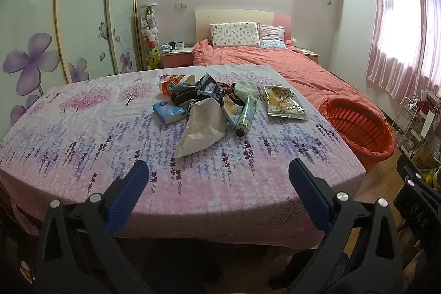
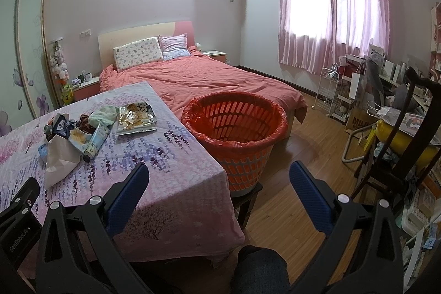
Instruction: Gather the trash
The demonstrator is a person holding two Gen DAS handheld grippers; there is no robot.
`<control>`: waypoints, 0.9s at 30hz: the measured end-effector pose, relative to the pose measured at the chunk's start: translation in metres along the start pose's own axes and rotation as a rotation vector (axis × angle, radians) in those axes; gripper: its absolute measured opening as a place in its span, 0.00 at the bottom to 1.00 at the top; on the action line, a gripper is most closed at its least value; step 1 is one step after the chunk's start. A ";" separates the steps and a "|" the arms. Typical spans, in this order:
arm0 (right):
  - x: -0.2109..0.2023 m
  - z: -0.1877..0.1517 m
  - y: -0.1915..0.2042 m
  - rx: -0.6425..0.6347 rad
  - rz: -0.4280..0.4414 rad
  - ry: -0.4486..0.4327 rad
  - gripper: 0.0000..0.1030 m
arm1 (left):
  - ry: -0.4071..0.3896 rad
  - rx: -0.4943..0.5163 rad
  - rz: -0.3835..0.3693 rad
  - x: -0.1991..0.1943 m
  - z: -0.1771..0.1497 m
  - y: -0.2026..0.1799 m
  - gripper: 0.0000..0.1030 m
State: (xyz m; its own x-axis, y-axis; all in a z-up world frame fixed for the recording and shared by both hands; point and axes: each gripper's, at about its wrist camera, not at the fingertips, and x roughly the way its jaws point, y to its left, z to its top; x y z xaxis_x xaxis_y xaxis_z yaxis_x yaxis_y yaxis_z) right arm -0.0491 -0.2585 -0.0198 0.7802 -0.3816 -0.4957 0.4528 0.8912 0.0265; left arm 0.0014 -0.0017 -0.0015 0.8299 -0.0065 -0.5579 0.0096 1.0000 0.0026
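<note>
Both grippers, left (image 1: 219, 170) and right (image 2: 219, 171), spread empty; we'd pinch the light, crumply white paper bag (image 1: 202, 126) mid-surface by its edge, toward the red-lined orange basket (image 2: 234, 126).

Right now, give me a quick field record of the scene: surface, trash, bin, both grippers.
surface: table under a pink-and-purple floral cloth
trash pile: crumpled white paper bag, blue tissue pack, foil-wrapped roll with dark cap, dark snack wrapper, all mid-table
separate item: flattened silver-and-yellow snack bag, right of the pile
bin: orange slatted plastic basket with red liner, beside the table's right edge; nothing visible inside
left hand-held gripper: open, holding nothing, above near table edge
right hand-held gripper: open, holding nothing, aimed toward basket
</note>
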 end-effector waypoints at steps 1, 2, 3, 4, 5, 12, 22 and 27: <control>0.001 -0.001 0.000 0.001 0.001 -0.002 0.98 | -0.002 -0.004 -0.002 0.003 -0.001 0.003 0.96; 0.002 -0.001 -0.001 0.000 0.003 -0.004 0.98 | -0.004 -0.007 -0.003 0.004 -0.001 0.004 0.96; 0.004 0.000 0.000 -0.001 0.009 -0.004 0.98 | -0.005 -0.009 0.000 0.005 -0.001 0.004 0.96; 0.006 0.001 -0.001 0.001 0.018 -0.002 0.98 | -0.006 -0.012 0.003 0.006 0.000 0.006 0.96; 0.008 0.003 0.000 0.003 0.026 0.000 0.98 | -0.006 -0.016 0.006 0.008 0.000 0.008 0.96; 0.026 0.011 0.016 0.003 0.084 0.018 0.98 | 0.021 -0.073 0.061 0.041 0.013 0.043 0.96; 0.074 0.026 0.052 -0.012 0.176 0.083 0.96 | 0.022 -0.043 0.052 0.096 0.041 0.062 0.95; 0.108 0.045 0.071 -0.042 0.226 0.106 0.94 | 0.072 -0.005 0.028 0.126 0.045 0.056 0.92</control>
State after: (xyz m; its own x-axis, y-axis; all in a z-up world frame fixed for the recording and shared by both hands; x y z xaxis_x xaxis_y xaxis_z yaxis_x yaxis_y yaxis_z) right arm 0.0870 -0.2472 -0.0328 0.8087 -0.1457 -0.5699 0.2519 0.9613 0.1116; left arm 0.1318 0.0528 -0.0341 0.7873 0.0221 -0.6162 -0.0164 0.9998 0.0149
